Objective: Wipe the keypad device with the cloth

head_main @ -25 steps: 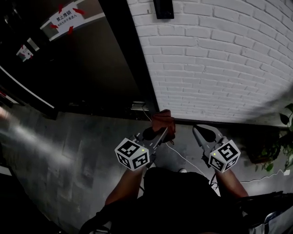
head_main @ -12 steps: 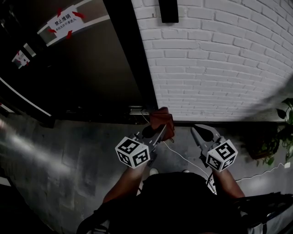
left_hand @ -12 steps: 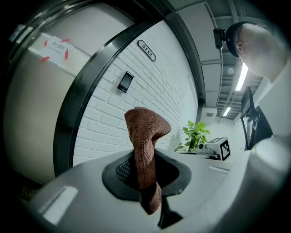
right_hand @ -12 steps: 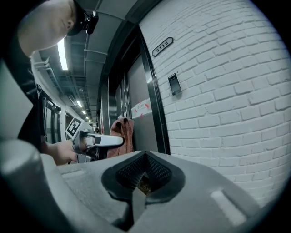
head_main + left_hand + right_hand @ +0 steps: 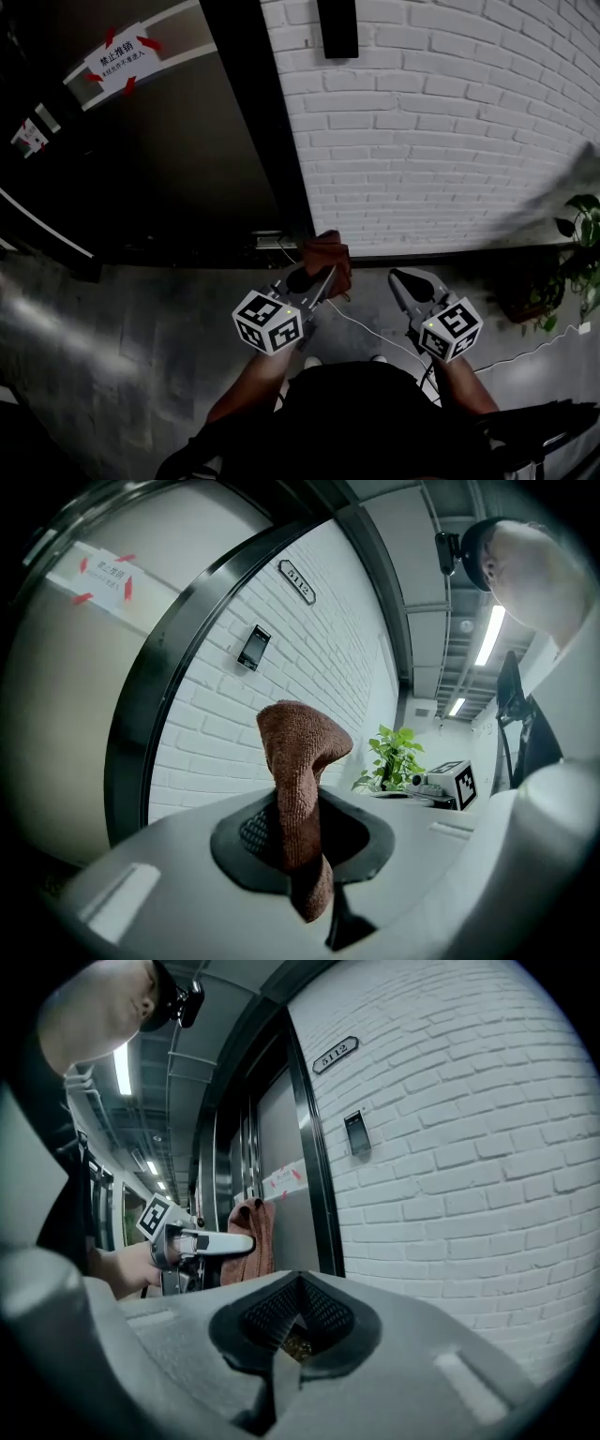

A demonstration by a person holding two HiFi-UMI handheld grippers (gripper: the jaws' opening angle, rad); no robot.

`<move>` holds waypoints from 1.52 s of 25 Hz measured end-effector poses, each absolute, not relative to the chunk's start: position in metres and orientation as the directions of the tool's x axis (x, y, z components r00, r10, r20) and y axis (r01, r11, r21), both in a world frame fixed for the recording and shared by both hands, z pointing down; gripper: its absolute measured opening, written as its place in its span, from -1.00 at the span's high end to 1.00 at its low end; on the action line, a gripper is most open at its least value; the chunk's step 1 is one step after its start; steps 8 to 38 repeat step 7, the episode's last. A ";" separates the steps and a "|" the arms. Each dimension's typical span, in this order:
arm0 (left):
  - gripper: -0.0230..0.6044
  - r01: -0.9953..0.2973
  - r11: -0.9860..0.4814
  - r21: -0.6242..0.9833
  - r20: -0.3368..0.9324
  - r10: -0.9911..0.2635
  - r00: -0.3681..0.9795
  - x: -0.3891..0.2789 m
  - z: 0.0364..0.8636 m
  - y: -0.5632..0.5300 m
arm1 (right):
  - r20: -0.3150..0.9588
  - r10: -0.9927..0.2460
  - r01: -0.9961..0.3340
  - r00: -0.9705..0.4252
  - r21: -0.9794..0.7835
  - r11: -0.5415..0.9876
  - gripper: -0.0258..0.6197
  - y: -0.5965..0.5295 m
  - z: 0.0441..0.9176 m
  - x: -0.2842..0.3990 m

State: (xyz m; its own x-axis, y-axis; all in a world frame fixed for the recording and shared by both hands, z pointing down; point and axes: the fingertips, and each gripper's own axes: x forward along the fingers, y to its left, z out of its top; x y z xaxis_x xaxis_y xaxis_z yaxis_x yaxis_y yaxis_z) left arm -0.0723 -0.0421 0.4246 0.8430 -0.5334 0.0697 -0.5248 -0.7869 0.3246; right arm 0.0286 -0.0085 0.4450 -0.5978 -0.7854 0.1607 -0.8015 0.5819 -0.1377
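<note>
As wall (image 5: 441,141) stands close ahead beside dark door (image 5: 187,141), approach step judged in hand; wiping not begun. Left gripper (image 5: 317,278) clenched on cloth (image 5: 298,789), brown fold standing up out of jaws. Right gripper (image 5: 405,281) closed, nothing between jaws, near left one. Keypad (image 5: 337,26) mounted high on wall, well apart from cloth. Next move likely: raise left gripper, press cloth flat on keypad face, rub.
</note>
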 end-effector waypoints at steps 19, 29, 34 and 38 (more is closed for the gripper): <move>0.72 -0.510 -0.803 0.308 0.075 -0.514 0.855 -0.070 0.424 -0.040 | 0.167 -0.783 -0.801 -0.599 -0.118 0.587 0.95 -0.010 0.443 0.023; 0.72 -0.510 -0.803 0.308 0.075 -0.514 0.855 -0.070 0.424 -0.040 | 0.167 -0.783 -0.801 -0.599 -0.118 0.587 0.95 -0.010 0.443 0.023; 0.72 -0.510 -0.803 0.308 0.075 -0.514 0.855 -0.070 0.424 -0.040 | 0.167 -0.783 -0.801 -0.599 -0.118 0.587 0.95 -0.010 0.443 0.023; 0.72 -0.510 -0.803 0.308 0.075 -0.514 0.855 -0.070 0.424 -0.040 | 0.167 -0.783 -0.801 -0.599 -0.118 0.587 0.95 -0.010 0.443 0.023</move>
